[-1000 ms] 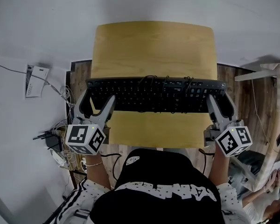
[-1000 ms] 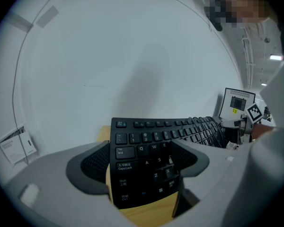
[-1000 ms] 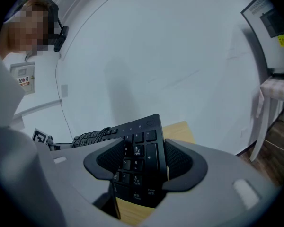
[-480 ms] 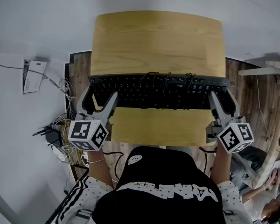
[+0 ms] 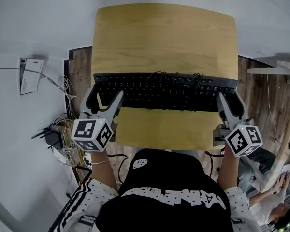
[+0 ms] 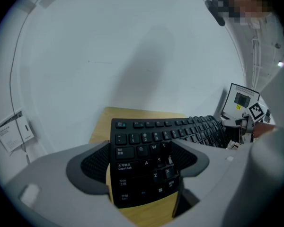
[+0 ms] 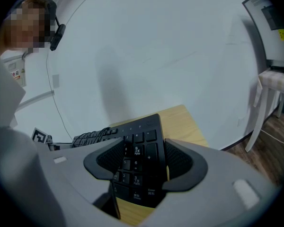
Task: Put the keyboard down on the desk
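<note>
Fingers (image 6: 90, 167) clamp keyboard (image 5: 164, 92) ends, over desk (image 5: 164, 37).

Beyond the left gripper (image 5: 106, 98) and right gripper (image 5: 229, 103), the desk (image 5: 164, 37) lies bare past the keyboard (image 5: 164, 91), which fills the gap between them. Outside the left one, cables (image 5: 63, 88) crowd the floor; outside the right, a white table (image 5: 273, 70) stands near.

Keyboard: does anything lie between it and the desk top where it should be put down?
Nothing visible does. The desk is bare wood around the keyboard, which the left gripper and right gripper hold by its ends. Only a thin cable lies on top of the keys.
</note>
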A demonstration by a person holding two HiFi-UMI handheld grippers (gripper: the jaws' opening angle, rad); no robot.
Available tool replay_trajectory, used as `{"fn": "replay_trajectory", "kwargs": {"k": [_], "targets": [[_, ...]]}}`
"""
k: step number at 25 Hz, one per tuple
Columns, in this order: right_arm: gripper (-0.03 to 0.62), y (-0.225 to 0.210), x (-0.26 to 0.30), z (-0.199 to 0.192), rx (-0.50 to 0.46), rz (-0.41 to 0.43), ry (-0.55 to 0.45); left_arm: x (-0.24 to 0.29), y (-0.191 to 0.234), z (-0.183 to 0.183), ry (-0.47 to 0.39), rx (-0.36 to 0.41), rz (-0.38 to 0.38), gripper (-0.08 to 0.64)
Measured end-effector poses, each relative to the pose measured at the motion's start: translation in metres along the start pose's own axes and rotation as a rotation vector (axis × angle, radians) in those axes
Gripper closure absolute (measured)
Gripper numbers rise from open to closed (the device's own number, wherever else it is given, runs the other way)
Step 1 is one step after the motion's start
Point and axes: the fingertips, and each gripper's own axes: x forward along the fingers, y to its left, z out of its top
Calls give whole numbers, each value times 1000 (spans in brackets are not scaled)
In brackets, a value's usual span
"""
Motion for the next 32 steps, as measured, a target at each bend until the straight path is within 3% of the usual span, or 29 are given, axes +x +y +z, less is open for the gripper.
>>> {"fn": "replay_trajectory", "kwargs": {"k": [4,10,32], "targets": [[322,-16,27,-38,-26,-38,24,42,16,-48,7,-29,-29,176],[324,-8,11,-8,6,-13,43,15,2,-12,57,-6,23,181],[324,-17,24,-28,28,-41,94,32,10,-35,133,-33,22,184]]}}
